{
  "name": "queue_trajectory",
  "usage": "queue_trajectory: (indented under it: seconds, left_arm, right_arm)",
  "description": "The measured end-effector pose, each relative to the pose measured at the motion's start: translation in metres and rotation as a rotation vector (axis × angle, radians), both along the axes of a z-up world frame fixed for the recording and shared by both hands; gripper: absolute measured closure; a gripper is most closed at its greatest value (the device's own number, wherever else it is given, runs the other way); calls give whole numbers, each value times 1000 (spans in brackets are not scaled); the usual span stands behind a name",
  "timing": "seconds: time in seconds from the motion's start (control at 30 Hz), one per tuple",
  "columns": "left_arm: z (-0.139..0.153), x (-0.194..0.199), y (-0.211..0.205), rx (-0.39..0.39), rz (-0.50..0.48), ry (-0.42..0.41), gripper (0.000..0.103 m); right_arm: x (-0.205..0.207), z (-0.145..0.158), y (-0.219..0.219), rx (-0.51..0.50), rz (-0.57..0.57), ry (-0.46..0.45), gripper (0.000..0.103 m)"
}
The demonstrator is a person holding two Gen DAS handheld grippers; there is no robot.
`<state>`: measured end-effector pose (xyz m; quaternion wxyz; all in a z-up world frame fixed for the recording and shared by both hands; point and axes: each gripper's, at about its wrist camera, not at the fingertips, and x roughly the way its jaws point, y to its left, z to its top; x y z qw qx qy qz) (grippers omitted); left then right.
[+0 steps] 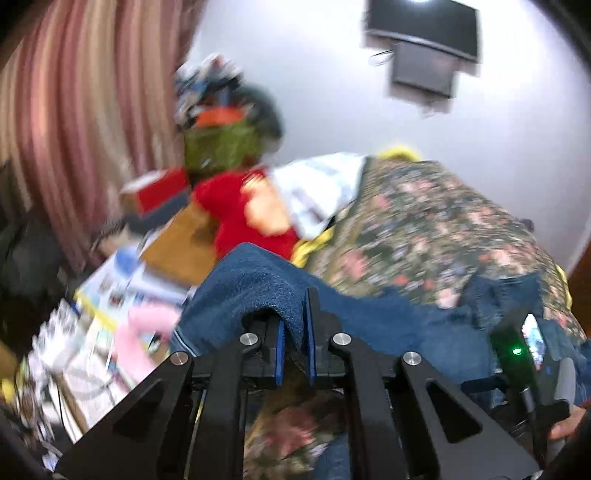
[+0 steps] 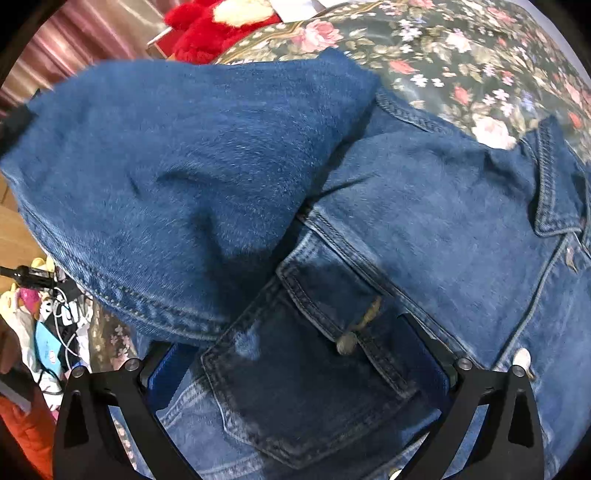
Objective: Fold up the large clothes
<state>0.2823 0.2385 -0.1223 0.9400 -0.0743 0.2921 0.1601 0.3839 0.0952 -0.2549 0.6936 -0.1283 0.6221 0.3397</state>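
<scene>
A blue denim jacket lies on a floral bedspread. My left gripper is shut on a fold of the jacket's fabric and holds it lifted; that raised part shows as a big hanging flap at the left of the right wrist view. My right gripper is open, its jaws wide apart just above the jacket's chest pocket and its button. The collar lies at the right.
A red plush toy and white cloth lie at the bed's far edge. Boxes, papers and a pink item clutter the left side. A striped curtain hangs behind. A screen is on the wall.
</scene>
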Motion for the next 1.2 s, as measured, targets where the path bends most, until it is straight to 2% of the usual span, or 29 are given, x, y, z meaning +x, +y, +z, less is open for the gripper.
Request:
queue_trajectory:
  seconds: [0.1,0.17,0.37,0.53,0.63,0.77,0.83,0.9,0.97,1.03,1.2]
  left_arm:
    - [18,15,-35,5,-116,-31,94]
    - [25,27,-64,4,-200,-41,94]
    - [19,52,-146,-24,-406,-10,94]
    - [-22,69,-215,-89,-571,133,94]
    - [-62,79,-248,-128,-640,285,94]
    - [-104,76,-272,-160,-675,425,93]
    - [-109,67,-275,-149,-684,451,84]
    - [-108,58,-274,-97,-663,464,74]
    - [-99,45,-267,-45,-638,442,53]
    - [-84,31,-249,-18,-604,387,41]
    - [-57,17,-186,72,-451,293,29]
  right_arm:
    - [-1,22,-25,15,-18,-52,0]
    - [-3,45,-54,13,-35,-126,0]
    - [-12,100,-150,-2,-139,-290,0]
    - [-16,130,-237,1,-277,-350,0]
    - [-22,136,-278,15,-348,-351,0]
    - [-30,134,-302,23,-388,-336,0]
    - [-32,131,-307,22,-393,-328,0]
    - [-34,127,-307,22,-387,-320,0]
    - [-36,125,-300,23,-372,-319,0]
    - [-38,127,-285,29,-344,-334,0]
    - [-36,133,-238,51,-248,-379,0]
